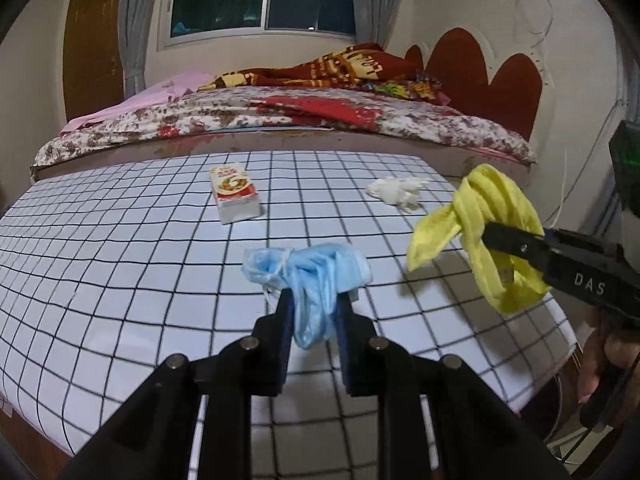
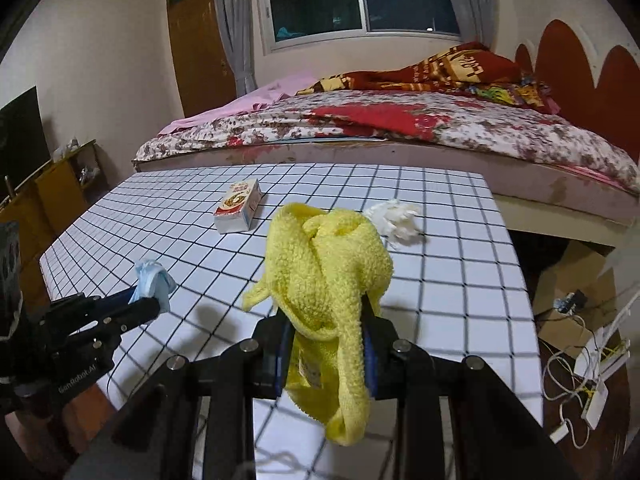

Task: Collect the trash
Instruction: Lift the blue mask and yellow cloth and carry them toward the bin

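Observation:
My left gripper (image 1: 314, 300) is shut on a crumpled blue face mask (image 1: 308, 276), lifted a little above the checked table (image 1: 120, 260). The same mask (image 2: 154, 280) and left gripper (image 2: 146, 304) show at the left in the right wrist view. My right gripper (image 2: 328, 316) is shut on a knotted yellow cloth (image 2: 324, 272), which hangs over its fingers above the table. In the left wrist view that cloth (image 1: 484, 216) and right gripper (image 1: 490, 238) sit at the right. A small red and white carton (image 1: 234, 192) (image 2: 238, 210) and a crumpled white tissue (image 1: 396, 192) (image 2: 394, 218) lie on the table.
A bed (image 1: 280, 120) with floral and red blankets stands just beyond the table's far edge. To the table's right, on the floor, are a cardboard box (image 2: 576, 276) and a power strip with cables (image 2: 596, 380). A wooden cabinet (image 2: 60, 192) stands at the left.

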{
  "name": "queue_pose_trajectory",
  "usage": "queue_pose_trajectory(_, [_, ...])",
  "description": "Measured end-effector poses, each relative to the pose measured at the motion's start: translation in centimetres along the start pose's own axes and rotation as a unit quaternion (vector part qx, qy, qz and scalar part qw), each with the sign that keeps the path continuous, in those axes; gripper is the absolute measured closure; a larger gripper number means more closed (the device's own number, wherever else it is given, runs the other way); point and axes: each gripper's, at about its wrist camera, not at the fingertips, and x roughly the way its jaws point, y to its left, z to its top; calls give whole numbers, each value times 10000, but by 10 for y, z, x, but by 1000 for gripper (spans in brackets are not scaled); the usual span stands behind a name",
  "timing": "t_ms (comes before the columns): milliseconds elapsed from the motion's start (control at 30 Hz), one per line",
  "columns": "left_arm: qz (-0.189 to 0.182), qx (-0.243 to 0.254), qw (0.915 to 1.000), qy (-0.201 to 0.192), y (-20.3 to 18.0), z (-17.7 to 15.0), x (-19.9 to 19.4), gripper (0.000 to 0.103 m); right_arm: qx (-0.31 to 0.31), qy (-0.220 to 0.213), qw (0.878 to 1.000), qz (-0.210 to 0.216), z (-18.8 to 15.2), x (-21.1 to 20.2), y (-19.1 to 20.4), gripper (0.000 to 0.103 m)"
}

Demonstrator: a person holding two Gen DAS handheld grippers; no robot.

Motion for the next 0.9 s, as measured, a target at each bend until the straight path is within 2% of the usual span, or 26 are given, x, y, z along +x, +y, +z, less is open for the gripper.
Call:
queue_pose_trajectory(167, [-64, 150, 9999, -9, -21, -13, -12, 81, 177, -109, 9998, -30, -18, -30, -11, 73])
queue_pose_trajectory(533, [-417, 98, 9991, 20, -53, -38, -34, 81, 221, -283, 9992, -190, -61, -97, -29, 73])
queue_pose_trajectory(700, [-569, 224, 9981, 49, -72, -45, -38, 81, 173, -356, 9984, -403, -80, -119, -38, 73])
queue_pose_trajectory(900, [-689, 408, 9967, 109, -96, -53, -41, 81, 469, -383, 9966, -566, -104, -136, -58, 73])
